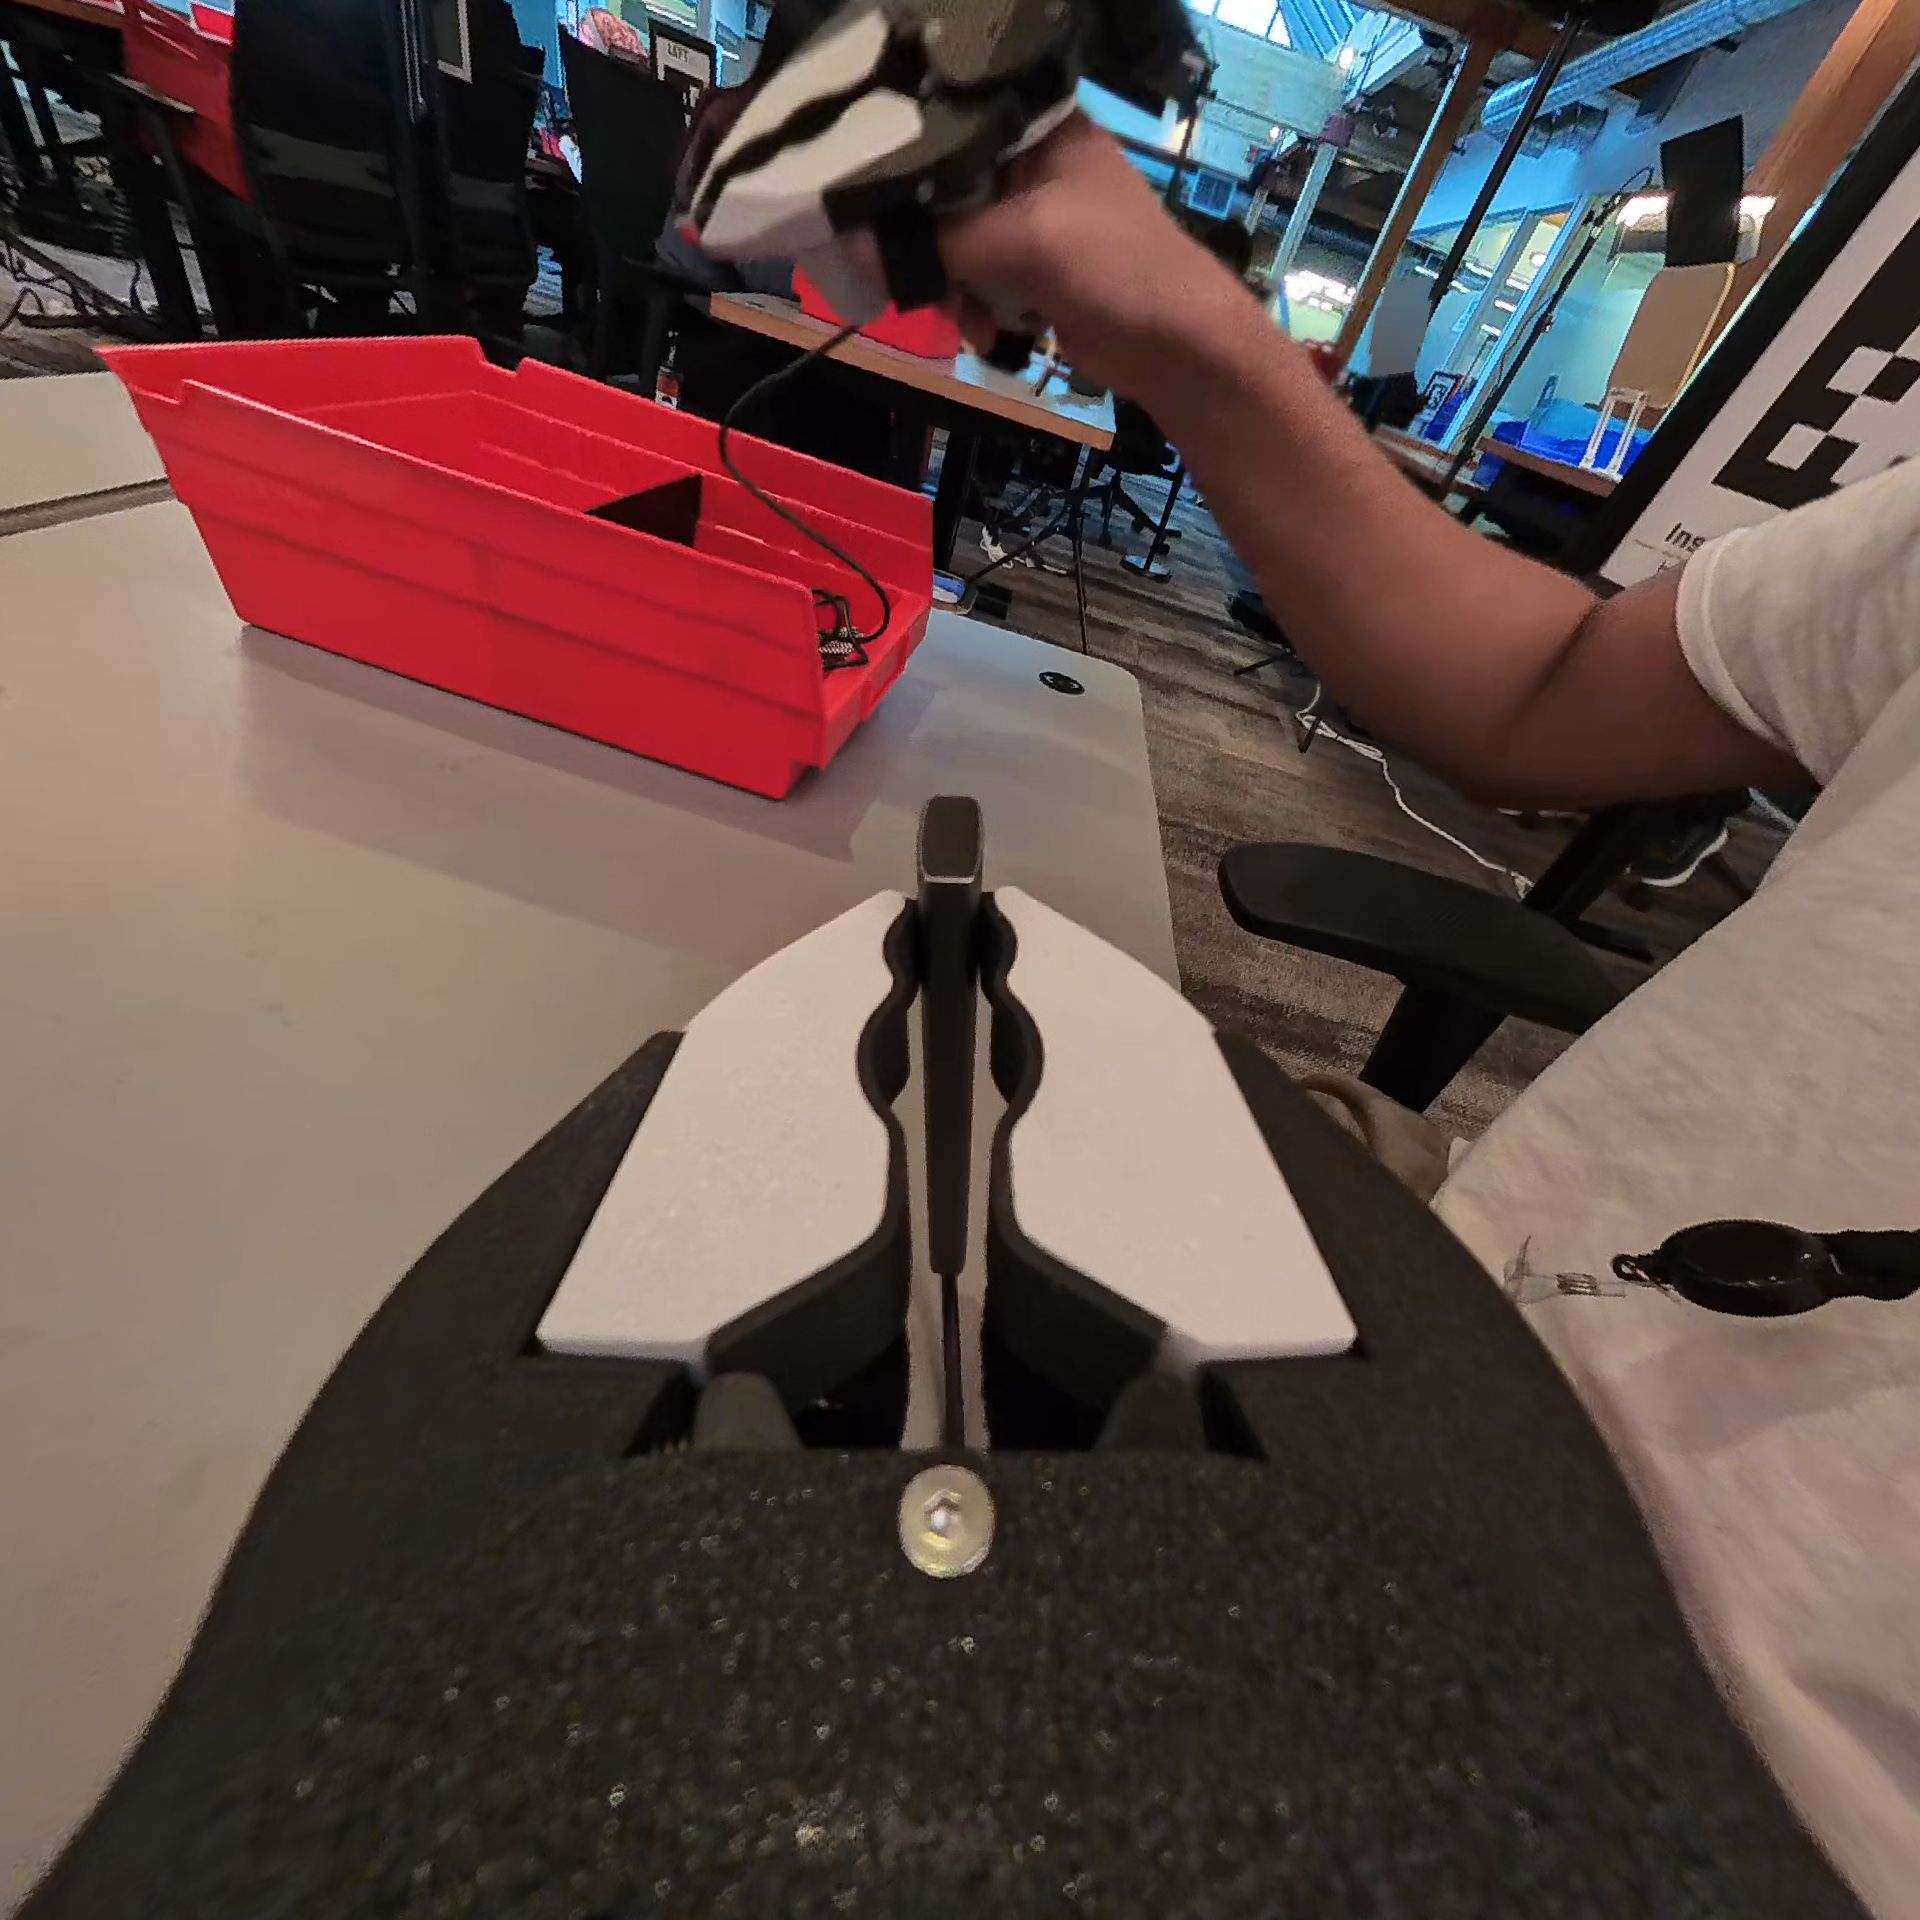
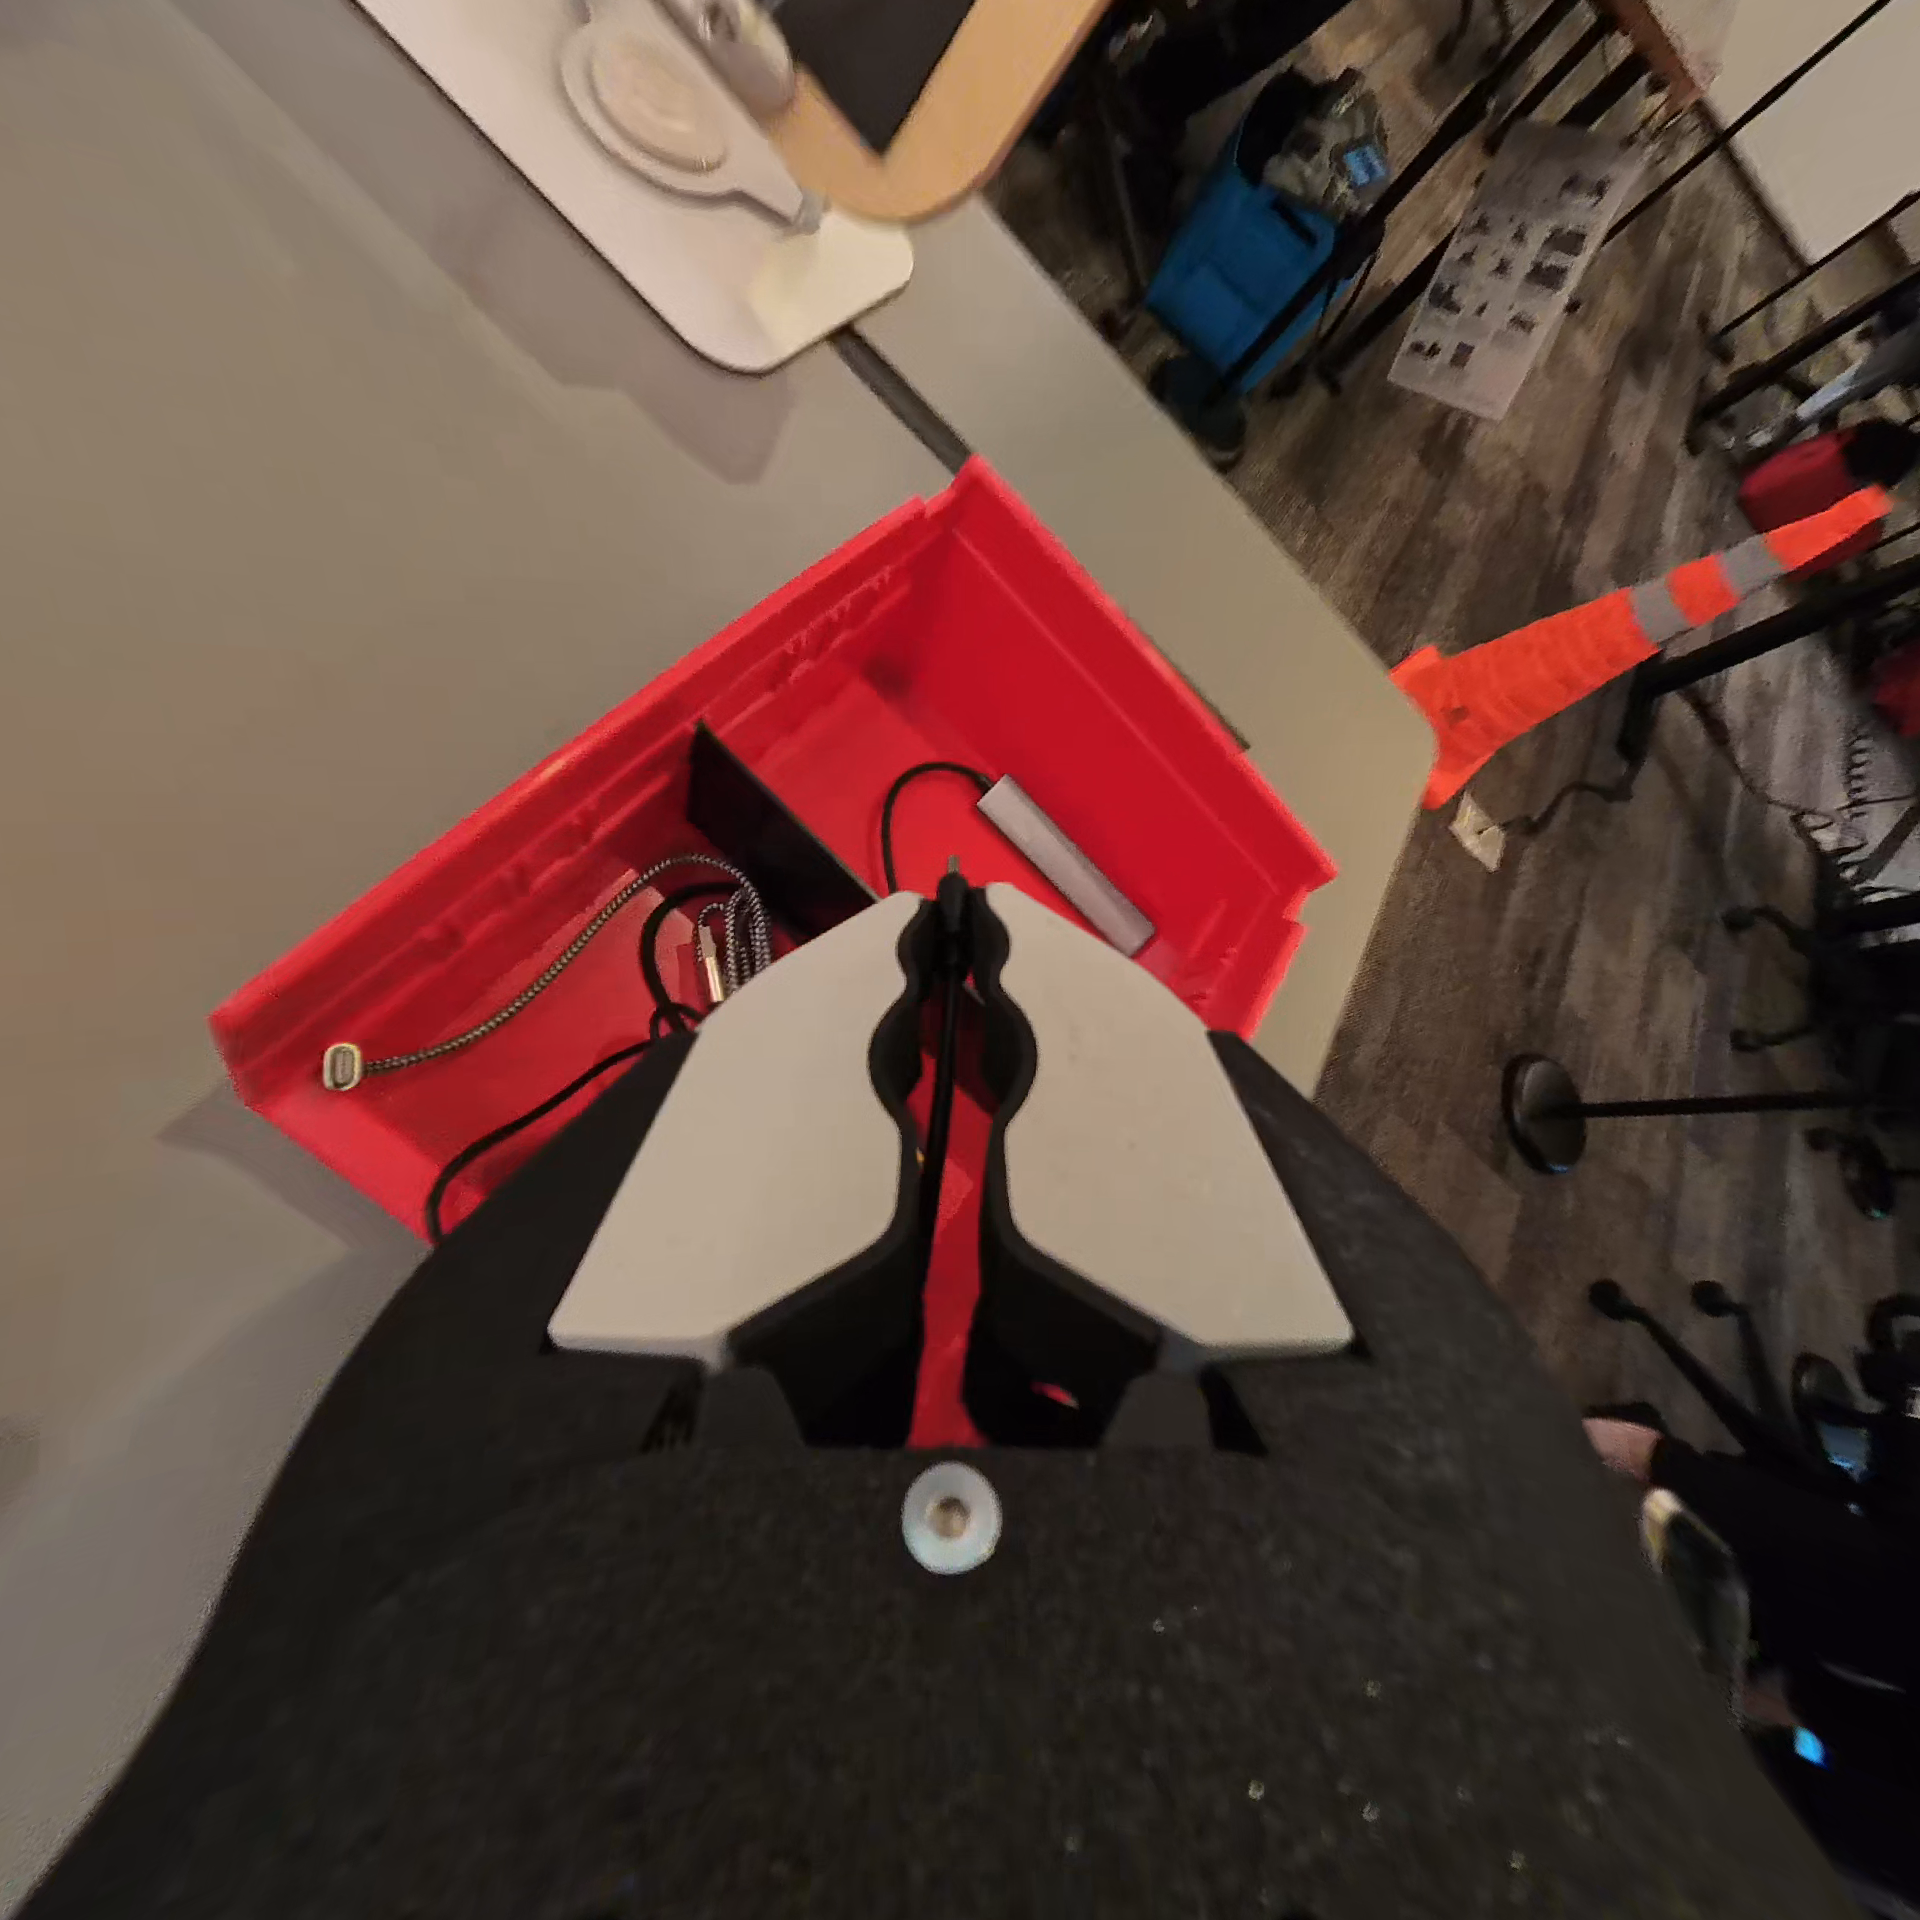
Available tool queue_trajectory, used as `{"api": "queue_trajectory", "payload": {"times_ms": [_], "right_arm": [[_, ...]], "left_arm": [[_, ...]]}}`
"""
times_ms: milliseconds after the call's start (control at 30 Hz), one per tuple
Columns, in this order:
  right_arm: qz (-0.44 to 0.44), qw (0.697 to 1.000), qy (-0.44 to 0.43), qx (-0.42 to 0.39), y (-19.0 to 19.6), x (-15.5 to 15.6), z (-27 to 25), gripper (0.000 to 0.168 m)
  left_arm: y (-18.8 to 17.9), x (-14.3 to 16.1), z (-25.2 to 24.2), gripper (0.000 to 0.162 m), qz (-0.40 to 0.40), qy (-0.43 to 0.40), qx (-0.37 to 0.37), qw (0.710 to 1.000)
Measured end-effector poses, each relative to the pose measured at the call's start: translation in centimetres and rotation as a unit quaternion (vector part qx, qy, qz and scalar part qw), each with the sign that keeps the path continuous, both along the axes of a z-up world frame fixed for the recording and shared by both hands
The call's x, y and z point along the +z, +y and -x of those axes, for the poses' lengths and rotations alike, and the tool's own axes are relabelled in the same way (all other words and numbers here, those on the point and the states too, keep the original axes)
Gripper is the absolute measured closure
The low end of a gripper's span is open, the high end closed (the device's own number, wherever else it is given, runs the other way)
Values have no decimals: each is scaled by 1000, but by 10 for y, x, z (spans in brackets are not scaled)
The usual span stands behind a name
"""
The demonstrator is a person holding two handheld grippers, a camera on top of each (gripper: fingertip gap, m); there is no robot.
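Two tools are at work over a pale grey desk (image 1: 312, 935). On the desk sits a red plastic bin (image 2: 1039, 644) with a black divider (image 2: 769, 821) across it; one compartment holds a slim grey hub (image 2: 1070, 862) with a black lead, the other a coiled braided cable (image 2: 540, 987). The right tool (image 2: 951, 899) hangs above the bin, jaws pressed together on a thin black cable (image 2: 940, 1049) that trails down into the bin. The left tool (image 1: 951, 909) is low over the desk, near the bin's end, clamped on a narrow black connector (image 1: 951, 842) that pokes out past its tips. Keeping both grips firm and the cable slack, clear of the divider, would suit this hold.
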State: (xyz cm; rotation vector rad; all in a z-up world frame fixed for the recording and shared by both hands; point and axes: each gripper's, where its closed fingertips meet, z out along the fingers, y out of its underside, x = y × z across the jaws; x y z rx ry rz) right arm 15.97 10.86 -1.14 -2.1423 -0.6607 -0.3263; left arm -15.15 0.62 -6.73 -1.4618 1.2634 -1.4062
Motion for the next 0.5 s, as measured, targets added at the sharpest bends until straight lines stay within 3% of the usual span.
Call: {"api": "queue_trajectory", "payload": {"times_ms": [133,267,400,500], "right_arm": [[121,991,39,-28,7,-82,-15,162],[255,960,74,-85,-5,-153,-29,162],[272,947,91,-142,-2,-166,-42,161],[237,956,92,-148,2,-146,-38,135]], "left_arm": [[3,-1,3,152,9,-2,5,1000],[3,-1,4,152,4,0,6,1000],[3,2,3,152,-4,-3,9,1000],[5,3,3,152,-3,-6,12,1000]]}}
